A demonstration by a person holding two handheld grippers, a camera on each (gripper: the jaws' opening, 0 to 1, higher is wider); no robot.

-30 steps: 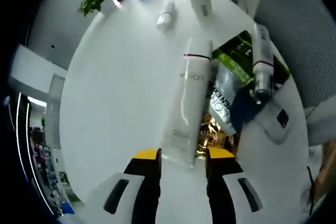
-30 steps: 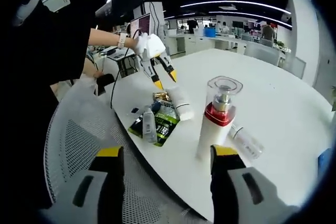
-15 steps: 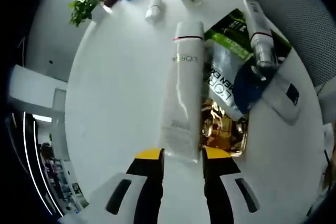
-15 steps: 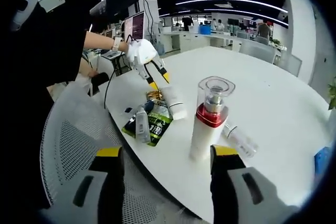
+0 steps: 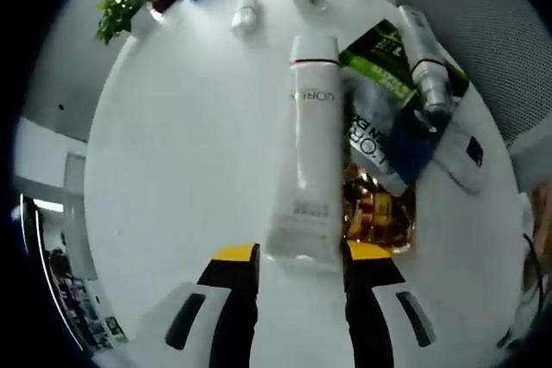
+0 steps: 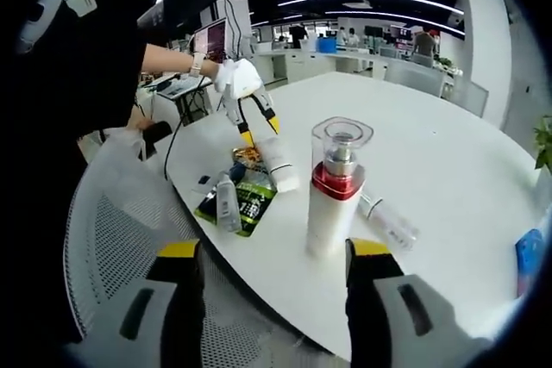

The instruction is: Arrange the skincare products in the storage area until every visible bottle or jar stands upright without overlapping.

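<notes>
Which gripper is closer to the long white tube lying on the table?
Left. The left gripper hovers at the white tube's crimped end; the right gripper sits farther off, near the pump bottle.

From my left gripper, bare table lies open toward 10 o'clock, while the white tube and sachets crowd 12 to 2.

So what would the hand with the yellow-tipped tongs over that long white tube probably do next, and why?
Probably ease the left gripper forward and close on the long white squeeze tube. The tube lies flat on the round white table, its crimped end just ahead of the open jaws, its side beside the green and gold sachets. It must stand upright.
</notes>
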